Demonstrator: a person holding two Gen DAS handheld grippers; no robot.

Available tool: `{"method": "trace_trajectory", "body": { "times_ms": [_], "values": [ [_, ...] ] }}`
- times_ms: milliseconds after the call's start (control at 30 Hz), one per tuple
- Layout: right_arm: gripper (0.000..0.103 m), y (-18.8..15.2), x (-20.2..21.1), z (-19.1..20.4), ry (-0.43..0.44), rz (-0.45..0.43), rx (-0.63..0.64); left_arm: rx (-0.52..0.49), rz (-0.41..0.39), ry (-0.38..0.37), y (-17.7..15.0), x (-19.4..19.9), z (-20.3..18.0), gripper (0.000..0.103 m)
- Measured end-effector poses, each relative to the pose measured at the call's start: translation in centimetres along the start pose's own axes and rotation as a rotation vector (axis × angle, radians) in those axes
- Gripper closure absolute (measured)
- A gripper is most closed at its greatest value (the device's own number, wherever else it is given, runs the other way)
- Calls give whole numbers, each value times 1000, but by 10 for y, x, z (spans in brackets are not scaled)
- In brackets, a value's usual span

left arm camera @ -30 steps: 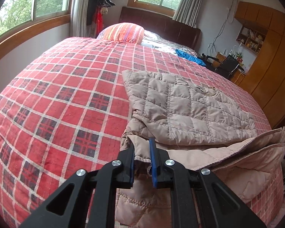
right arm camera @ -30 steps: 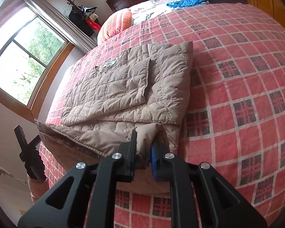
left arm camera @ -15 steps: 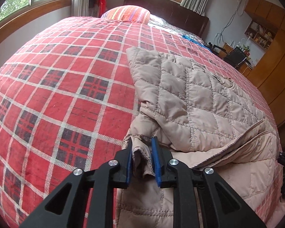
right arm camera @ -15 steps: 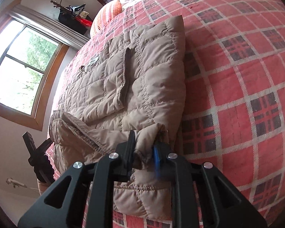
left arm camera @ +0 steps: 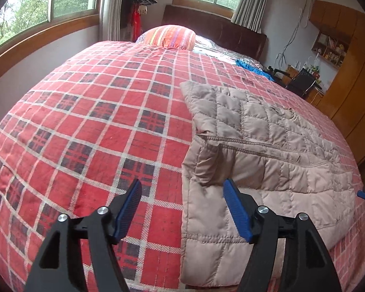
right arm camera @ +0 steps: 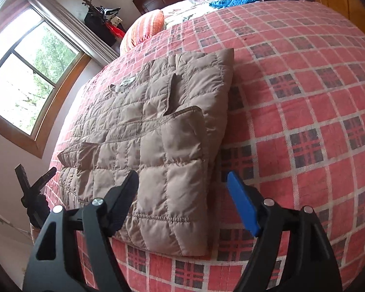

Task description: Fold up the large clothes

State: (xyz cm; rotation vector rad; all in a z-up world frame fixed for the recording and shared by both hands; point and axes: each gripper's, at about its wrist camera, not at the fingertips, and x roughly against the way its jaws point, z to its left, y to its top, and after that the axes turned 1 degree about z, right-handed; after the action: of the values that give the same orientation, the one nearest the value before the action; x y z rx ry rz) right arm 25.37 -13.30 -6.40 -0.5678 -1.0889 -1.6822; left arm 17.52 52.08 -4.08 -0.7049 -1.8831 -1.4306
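Now both grippers, left (left arm camera: pixel 182 208) and right (right arm camera: pixel 182 200), hover with fingers spread beside the folded jacket (right arm camera: pixel 155 131); regrasping its near edge likely comes next.

Two wrist fisheyes at the foot of the bed, both facing the headboard.

The left wrist view looks low and close over the plaid bedspread (left arm camera: pixel 90 126) from the foot edge, the quilted jacket (left arm camera: pixel 260 160) to its right. The right wrist view looks from nearer the foot's other corner, the jacket (right arm camera: pixel 146 136) to its left. Both share jacket, bedspread, striped pillow (left arm camera: pixel 169 36) and headboard (left arm camera: pixel 214 25).
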Motion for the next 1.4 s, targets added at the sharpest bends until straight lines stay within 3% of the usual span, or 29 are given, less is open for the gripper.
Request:
{"method": "trace_trajectory", "body": {
  "times_ms": [200,300,333,367,433,567,767,933,1167,1400],
  "values": [
    [47,4,-32,5,-5,53,9,-22,28,17,-5,-20,-7,33],
    [74,1,-40,14,-69,58,35,-45,45,18,-6,-27,-16,37],
    [85,-1,-39,17,-77,53,49,-55,46,18,-8,-27,-20,51],
    [89,-4,-36,21,-75,45,62,-64,48,10,-9,-27,-23,67],
    [95,-10,-27,26,-70,23,81,-72,32,9,-13,-22,-28,78],
    [96,-22,0,31,-37,-27,101,-92,-33,7,-20,1,-33,94],
    [96,-31,31,45,-13,-80,132,-106,-156,-34,-30,52,-40,97],
    [97,-19,58,64,-13,-147,163,-121,-293,-59,-16,90,-51,97],
    [97,39,84,80,-39,-238,157,-104,-442,-62,44,104,-67,97],
    [97,113,58,72,-65,-253,82,-57,-462,-21,110,59,-77,97]
  ]
}}
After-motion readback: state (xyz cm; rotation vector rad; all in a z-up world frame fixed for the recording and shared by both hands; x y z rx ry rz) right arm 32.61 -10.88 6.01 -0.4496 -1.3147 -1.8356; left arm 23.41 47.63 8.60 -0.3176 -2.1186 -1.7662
